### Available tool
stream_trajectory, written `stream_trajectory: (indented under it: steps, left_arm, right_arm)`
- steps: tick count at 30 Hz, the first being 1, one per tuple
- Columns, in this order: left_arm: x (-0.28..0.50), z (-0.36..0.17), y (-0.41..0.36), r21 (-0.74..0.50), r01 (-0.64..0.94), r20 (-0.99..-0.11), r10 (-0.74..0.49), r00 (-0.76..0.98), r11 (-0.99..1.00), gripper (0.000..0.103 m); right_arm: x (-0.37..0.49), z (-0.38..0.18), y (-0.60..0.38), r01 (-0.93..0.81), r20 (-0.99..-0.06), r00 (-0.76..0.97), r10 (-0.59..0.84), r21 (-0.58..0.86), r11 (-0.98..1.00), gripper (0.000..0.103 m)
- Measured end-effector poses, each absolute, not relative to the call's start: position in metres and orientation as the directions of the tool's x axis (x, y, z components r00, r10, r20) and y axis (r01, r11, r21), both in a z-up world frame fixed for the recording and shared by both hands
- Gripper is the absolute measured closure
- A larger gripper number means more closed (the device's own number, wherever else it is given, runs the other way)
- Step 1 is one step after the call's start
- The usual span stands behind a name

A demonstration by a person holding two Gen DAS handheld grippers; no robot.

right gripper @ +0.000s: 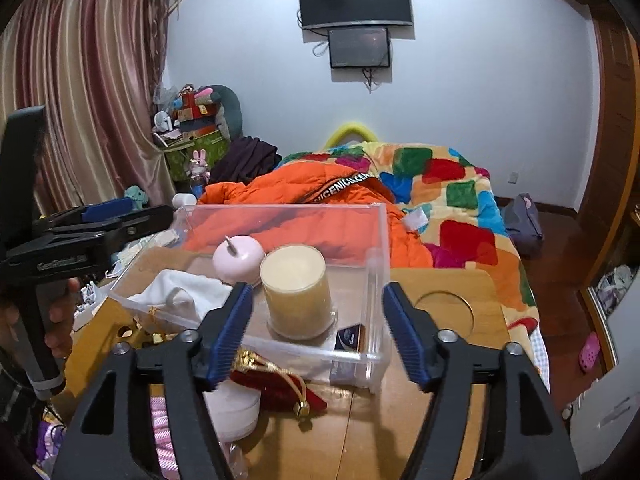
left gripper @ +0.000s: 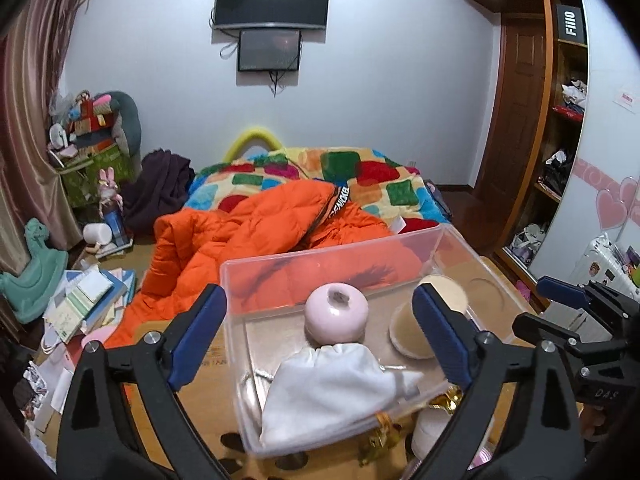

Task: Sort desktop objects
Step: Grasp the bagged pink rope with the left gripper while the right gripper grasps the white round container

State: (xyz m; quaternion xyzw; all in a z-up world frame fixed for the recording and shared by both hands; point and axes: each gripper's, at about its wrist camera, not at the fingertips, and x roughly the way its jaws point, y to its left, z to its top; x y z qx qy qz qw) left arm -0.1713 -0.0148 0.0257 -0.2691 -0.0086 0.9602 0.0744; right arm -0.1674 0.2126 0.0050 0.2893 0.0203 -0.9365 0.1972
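Two grippers are held over a wooden table (right gripper: 440,364) pushed against a bed. The left gripper (left gripper: 320,332) is seen with its blue-padded jaws spread wide and nothing pressed between them; the right gripper (right gripper: 316,334) is likewise parted and empty. No earlier picture is given, so only this stance can be told.

A clear plastic box (right gripper: 376,276) is set near the far edge of the table. Inside it are found a pink round object (left gripper: 335,312), a white cloth pouch (left gripper: 324,392) and a cream-coloured cup (right gripper: 296,292) standing upright at the box's right end (a small dark item lies beside the cup's foot). Just outside the near wall of the box, toward the near edge, a red pouch with gold cord (right gripper: 280,384) is laid. A round cut-out (right gripper: 444,312) is sunk into the table's far right corner.

Beyond the table, an orange jacket (left gripper: 248,236) is heaped on a patchwork blanket (right gripper: 452,188). Two dark screens (left gripper: 272,0) are mounted on the white wall, curtains (right gripper: 92,92) are hung at the left, and a wooden wardrobe (left gripper: 524,116) is stood at the right.
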Motion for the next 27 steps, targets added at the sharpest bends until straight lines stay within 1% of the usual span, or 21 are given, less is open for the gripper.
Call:
stream_trajectory:
  steps: [1, 4, 7, 16, 23, 27]
  left_arm:
    - [-0.165, 0.027, -0.015, -0.053, -0.139, -0.508, 0.147, -0.849, -0.989, 0.007]
    - [-0.149, 0.029, -0.013, -0.046, -0.159, -0.505, 0.160, -0.848, -0.986, 0.005]
    - [-0.132, 0.028, -0.008, -0.042, -0.204, -0.516, 0.196, -0.834, -0.978, 0.005]
    - [-0.092, 0.011, 0.019, -0.042, -0.338, -0.585, 0.298, -0.755, -0.940, 0.004]
    - [-0.074, -0.018, 0.040, 0.001, -0.405, -0.648, 0.308, -0.697, -0.914, 0.004]
    - [-0.071, -0.039, 0.049, -0.006, -0.439, -0.679, 0.327, -0.658, -0.898, 0.004]
  right_arm:
    - [-0.166, 0.006, 0.215, 0.377, -0.552, -0.752, -0.361, 0.088, -0.922, 0.026]
    - [-0.157, 0.012, 0.225, 0.374, -0.541, -0.747, -0.386, 0.138, -0.917, 0.024]
    - [-0.148, 0.015, 0.233, 0.364, -0.534, -0.752, -0.387, 0.154, -0.919, 0.022]
    - [-0.124, 0.013, 0.243, 0.350, -0.540, -0.752, -0.379, 0.161, -0.923, 0.022]
    - [-0.107, 0.006, 0.249, 0.353, -0.548, -0.744, -0.384, 0.166, -0.921, 0.022]
    - [-0.101, -0.003, 0.253, 0.354, -0.561, -0.729, -0.391, 0.180, -0.918, 0.022]
